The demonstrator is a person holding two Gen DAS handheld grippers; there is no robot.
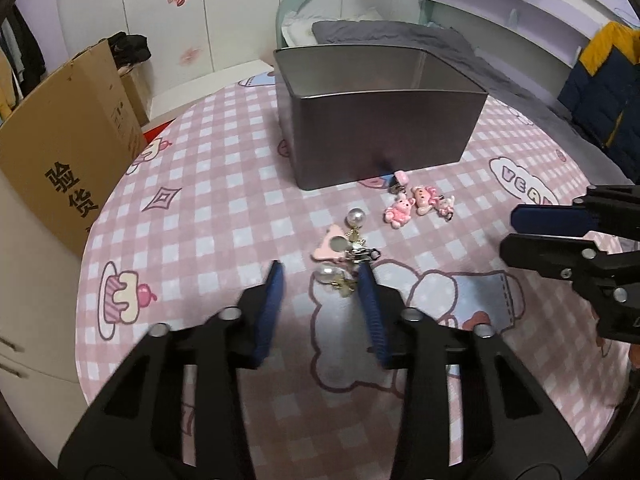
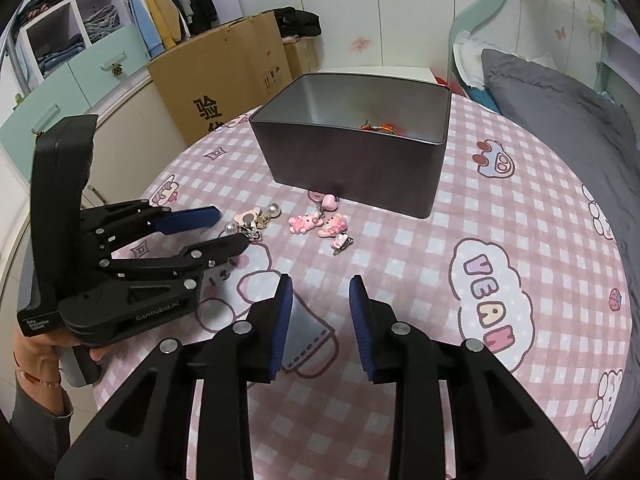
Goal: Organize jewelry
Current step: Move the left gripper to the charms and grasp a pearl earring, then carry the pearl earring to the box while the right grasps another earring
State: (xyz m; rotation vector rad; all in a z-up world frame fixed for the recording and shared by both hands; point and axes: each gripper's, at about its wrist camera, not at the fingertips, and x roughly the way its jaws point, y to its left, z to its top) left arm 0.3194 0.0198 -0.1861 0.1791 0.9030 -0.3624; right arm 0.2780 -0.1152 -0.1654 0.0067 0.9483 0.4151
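A grey metal tin stands open on the pink checked tablecloth; it also shows in the right wrist view, with a red and gold bracelet inside. A pearl and pink charm cluster lies in front of it, also seen in the right wrist view. Pink bear charms lie to its right. My left gripper is open, fingertips at the cluster's near end; it shows from the side in the right wrist view. My right gripper is open and empty over bare cloth.
A cardboard box stands off the table's left edge. A grey pillow and bedding lie behind on the right. A wardrobe with hanging clothes is at the back left. The right gripper reaches in from the right.
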